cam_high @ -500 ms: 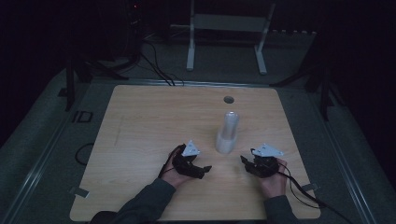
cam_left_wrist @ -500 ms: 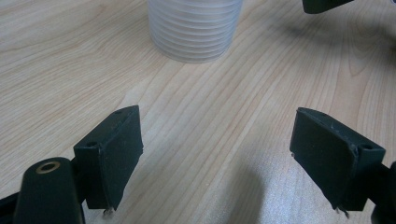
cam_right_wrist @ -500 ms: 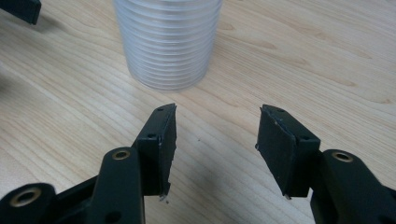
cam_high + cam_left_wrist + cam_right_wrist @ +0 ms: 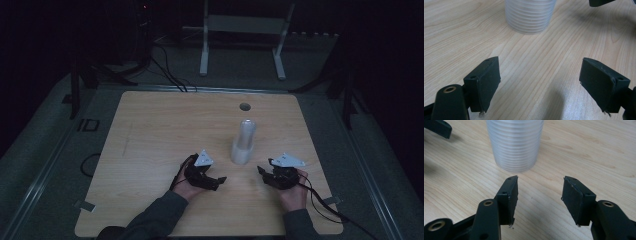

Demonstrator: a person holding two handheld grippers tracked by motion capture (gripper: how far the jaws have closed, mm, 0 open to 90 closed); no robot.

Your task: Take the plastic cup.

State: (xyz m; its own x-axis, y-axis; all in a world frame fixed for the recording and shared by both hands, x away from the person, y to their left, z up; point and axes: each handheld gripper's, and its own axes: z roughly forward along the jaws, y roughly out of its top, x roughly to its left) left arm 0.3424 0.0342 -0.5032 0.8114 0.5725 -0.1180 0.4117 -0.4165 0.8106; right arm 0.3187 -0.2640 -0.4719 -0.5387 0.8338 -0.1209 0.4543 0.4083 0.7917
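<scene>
Two tools rest low on the wooden bench (image 4: 150,150) in the high view, the left tool (image 4: 212,181) and the right tool (image 4: 266,176) flanking an upright stack of clear ribbed cups (image 4: 244,142) that stands between and just beyond them. Left gripper view: its jaws gape wide with nothing between them, the stack (image 4: 530,15) ahead (slightly left of centre). Right gripper view: jaws parted more narrowly, also empty, the stack (image 4: 514,143) close ahead, the other tool's jaw at the upper left.
</scene>
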